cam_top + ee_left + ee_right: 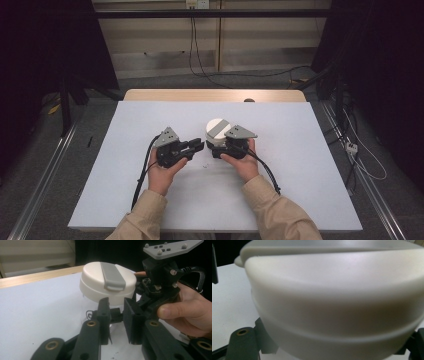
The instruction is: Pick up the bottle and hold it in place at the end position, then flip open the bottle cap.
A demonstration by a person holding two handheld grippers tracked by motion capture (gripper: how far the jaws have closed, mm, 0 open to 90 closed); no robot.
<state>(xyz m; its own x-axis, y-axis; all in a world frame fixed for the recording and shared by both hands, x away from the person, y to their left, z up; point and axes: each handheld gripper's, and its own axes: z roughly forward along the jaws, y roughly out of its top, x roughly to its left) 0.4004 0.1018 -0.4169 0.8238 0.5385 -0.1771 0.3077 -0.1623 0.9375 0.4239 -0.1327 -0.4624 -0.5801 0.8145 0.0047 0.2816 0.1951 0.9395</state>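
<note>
Right gripper [216, 148] clamped on white-lidded clear jar [217, 129].
Left gripper [199, 146] narrow, nothing gripped, at jar's 8 o'clock.

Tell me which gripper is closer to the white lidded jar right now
Right. The right gripper is shut on the jar, under its lid; the left gripper sits just beside it, jaws reaching toward its clear body.

White lid [108, 283] — tool [116, 315] beneath.
</note>
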